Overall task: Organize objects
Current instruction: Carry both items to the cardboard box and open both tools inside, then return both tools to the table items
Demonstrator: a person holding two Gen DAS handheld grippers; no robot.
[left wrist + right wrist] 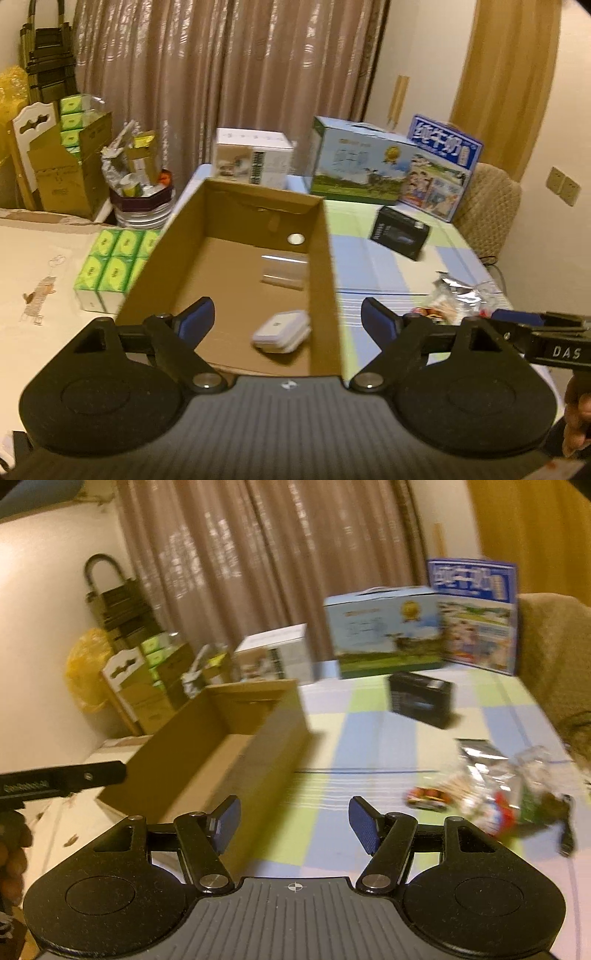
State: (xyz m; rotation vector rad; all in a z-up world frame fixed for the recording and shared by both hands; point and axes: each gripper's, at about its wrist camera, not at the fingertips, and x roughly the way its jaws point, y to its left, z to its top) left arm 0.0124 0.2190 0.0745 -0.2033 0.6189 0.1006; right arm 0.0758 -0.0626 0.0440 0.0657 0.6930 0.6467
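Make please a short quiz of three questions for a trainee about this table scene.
1. True or false: the cardboard box is empty.
2. Which gripper holds something: A left gripper, B right gripper, C neither?
3. Fill in: the black box lies on the ____ tablecloth.

Key:
1. False: a small white case lies inside.
2. C: both stand open with nothing between the pads.
3. Checked.

A: Anything readable out past the claw?
B: Big white characters "纯牛奶" on the blue carton, far ahead and to the right.
A: Closer in?
B: "DAS" in white on the black bar of the other gripper, just right of the claw.
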